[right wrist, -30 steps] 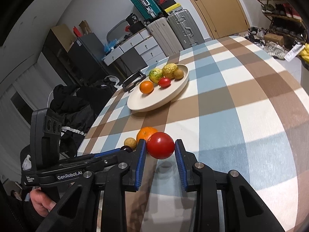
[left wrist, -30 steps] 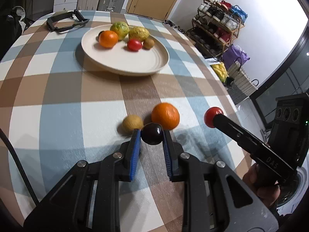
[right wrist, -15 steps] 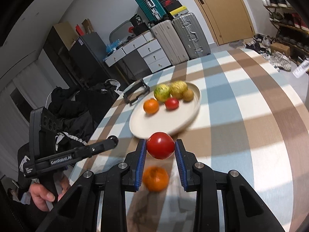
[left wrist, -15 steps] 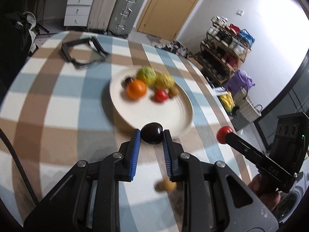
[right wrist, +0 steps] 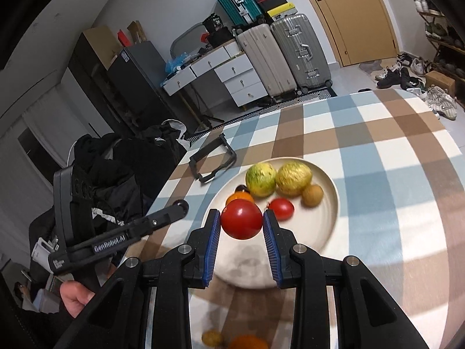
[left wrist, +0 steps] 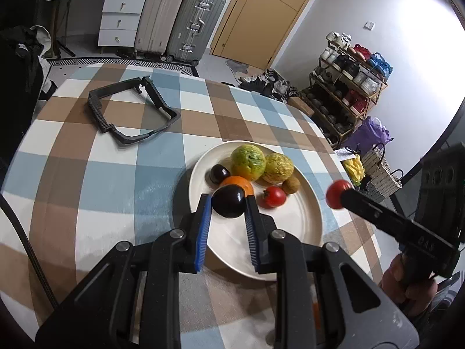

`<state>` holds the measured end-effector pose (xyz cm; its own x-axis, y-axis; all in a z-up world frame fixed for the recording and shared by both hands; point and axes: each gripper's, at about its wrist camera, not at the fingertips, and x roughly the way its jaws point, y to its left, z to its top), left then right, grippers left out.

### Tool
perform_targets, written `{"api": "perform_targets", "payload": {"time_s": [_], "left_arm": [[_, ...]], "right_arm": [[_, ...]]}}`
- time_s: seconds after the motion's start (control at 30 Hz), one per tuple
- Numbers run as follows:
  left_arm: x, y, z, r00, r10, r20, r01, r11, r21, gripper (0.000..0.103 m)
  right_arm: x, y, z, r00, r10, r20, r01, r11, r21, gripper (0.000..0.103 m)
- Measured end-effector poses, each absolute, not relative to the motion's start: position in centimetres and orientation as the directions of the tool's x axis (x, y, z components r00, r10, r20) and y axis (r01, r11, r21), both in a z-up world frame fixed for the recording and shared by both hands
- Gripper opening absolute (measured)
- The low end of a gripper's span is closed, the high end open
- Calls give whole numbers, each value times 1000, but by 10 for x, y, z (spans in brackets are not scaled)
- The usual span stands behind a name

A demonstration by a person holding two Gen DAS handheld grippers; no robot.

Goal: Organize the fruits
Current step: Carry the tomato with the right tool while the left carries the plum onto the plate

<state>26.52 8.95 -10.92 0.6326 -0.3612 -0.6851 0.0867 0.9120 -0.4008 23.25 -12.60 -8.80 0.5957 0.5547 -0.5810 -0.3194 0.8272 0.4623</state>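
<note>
My left gripper is shut on a dark plum and hangs over the near left part of the cream plate. On the plate lie two green-yellow fruits, an orange, a second dark plum, a red tomato and a small brown fruit. My right gripper is shut on a red tomato above the plate's near edge. That held tomato shows right of the plate in the left wrist view. A loose orange and a small brown fruit lie on the cloth below.
A black frame-shaped holder lies on the checked tablecloth at the far left. Beyond the table stand suitcases, drawers and a shoe rack. A hand grips the left tool; dark clothes pile by the table's left edge.
Both grippers have carried their fruit forward from the near cloth to over the plate. The loose orange and brown fruit dropped behind, under the grippers. Neither grip altered.
</note>
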Motion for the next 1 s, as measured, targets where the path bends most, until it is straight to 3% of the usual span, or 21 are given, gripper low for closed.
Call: {"api": "perform_targets", "payload": {"time_s": [0.57, 1.0], "left_arm": [[303, 86, -144, 586, -385, -713, 90, 905, -416, 21], [307, 82, -151, 566, -379, -732, 87, 911, -404, 21]], "right_arm": [[297, -91, -127, 518, 523, -677, -292, 852, 435, 31], [305, -86, -136, 526, 491, -694, -266, 871, 414, 31]]}}
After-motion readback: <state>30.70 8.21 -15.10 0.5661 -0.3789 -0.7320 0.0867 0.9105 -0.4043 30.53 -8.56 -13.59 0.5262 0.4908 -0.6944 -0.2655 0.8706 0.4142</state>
